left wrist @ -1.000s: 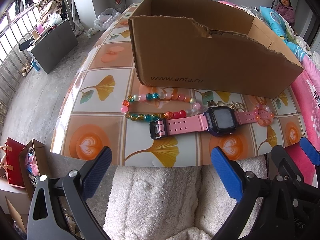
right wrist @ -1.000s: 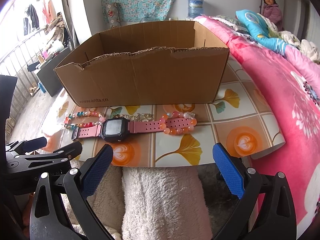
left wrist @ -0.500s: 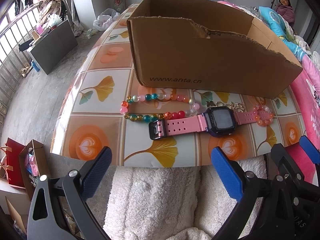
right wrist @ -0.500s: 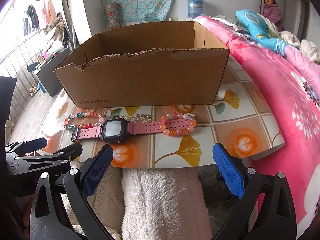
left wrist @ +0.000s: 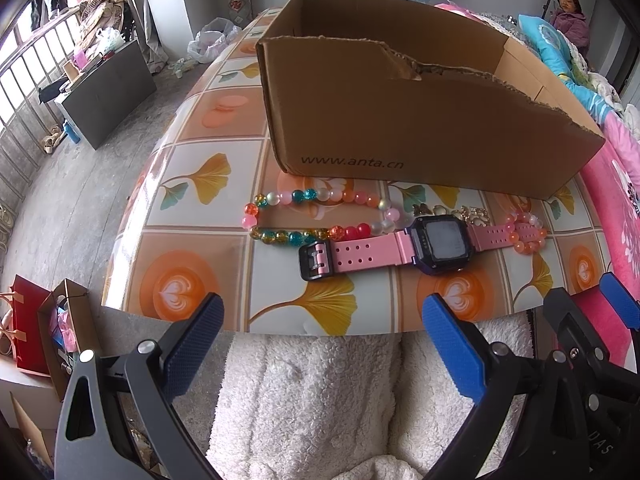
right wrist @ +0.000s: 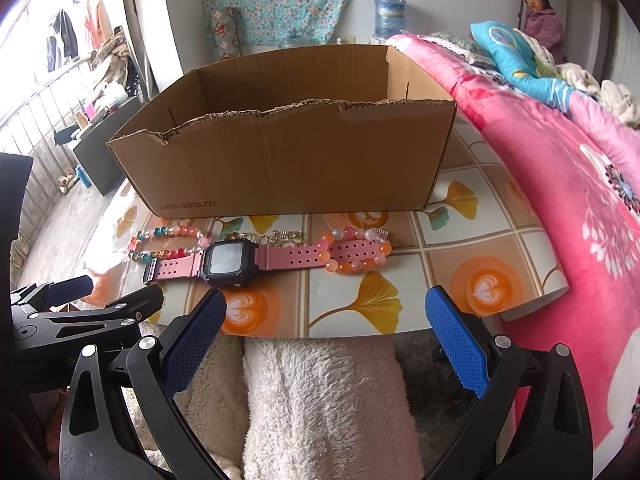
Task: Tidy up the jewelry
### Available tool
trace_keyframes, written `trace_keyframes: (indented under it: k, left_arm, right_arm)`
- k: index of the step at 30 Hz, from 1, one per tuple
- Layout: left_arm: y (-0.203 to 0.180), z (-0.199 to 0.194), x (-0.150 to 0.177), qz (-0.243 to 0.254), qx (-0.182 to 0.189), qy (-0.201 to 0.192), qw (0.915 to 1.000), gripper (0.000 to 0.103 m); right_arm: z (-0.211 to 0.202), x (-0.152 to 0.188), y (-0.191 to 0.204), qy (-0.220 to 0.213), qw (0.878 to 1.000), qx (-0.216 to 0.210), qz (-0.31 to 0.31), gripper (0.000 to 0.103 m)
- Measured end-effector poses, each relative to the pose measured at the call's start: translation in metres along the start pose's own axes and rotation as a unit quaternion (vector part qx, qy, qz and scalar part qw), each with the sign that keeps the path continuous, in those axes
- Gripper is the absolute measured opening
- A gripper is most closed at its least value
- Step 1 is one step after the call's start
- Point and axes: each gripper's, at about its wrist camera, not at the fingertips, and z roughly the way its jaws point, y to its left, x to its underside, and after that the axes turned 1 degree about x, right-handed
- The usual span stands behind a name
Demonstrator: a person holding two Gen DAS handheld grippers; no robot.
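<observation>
A pink-strapped digital watch (left wrist: 400, 246) (right wrist: 240, 262) lies flat on the tiled table in front of an open cardboard box (left wrist: 420, 120) (right wrist: 288, 160). A multicoloured bead bracelet (left wrist: 316, 216) (right wrist: 168, 242) lies at the watch's left end, an orange-pink bead bracelet (left wrist: 528, 234) (right wrist: 356, 250) over its right strap, and small gold pieces (left wrist: 468, 212) (right wrist: 280, 236) sit behind it. My left gripper (left wrist: 320, 344) and right gripper (right wrist: 326, 326) both hang open just off the table's near edge, nothing between their fingers.
White fluffy fabric (left wrist: 320, 400) covers a lap under both grippers. A pink floral quilt (right wrist: 560, 184) piles up at the right of the table. A person (right wrist: 540, 20) sits at the far right. Bags (left wrist: 40, 332) and a dark cabinet (left wrist: 108, 92) stand on the floor to the left.
Both views have crept slightly closer to the table; the jewelry and box have not moved. Both grippers stay open.
</observation>
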Motion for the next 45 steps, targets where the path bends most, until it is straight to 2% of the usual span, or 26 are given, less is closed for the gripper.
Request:
trace_keyframes:
  k: [17, 28, 37, 42, 45]
  left_arm:
    - [0.0, 0.0, 0.001, 0.0, -0.001, -0.001, 1.0, 0.097]
    - [0.006, 0.002, -0.001, -0.001, 0.0, 0.001, 1.0, 0.097]
    - [0.036, 0.001, 0.001, 0.01, -0.005, -0.043, 0.999, 0.097]
    - [0.061, 0.0, 0.001, -0.003, 0.021, -0.073, 0.9971, 0.097]
    - [0.073, -0.004, 0.001, 0.001, 0.077, -0.108, 0.9911, 0.097]
  right_arm:
    - [0.0, -0.001, 0.0, -0.001, 1.0, 0.0, 0.0, 0.096]
    - [0.002, -0.004, 0.002, -0.008, 1.0, -0.015, -0.005, 0.096]
    - [0.002, -0.011, 0.016, -0.037, 0.994, -0.06, -0.078, 0.095]
    - [0.018, -0.016, 0.036, -0.027, 0.984, -0.114, -0.135, 0.089]
    - [0.027, -0.018, 0.05, -0.022, 0.973, -0.147, -0.177, 0.086]
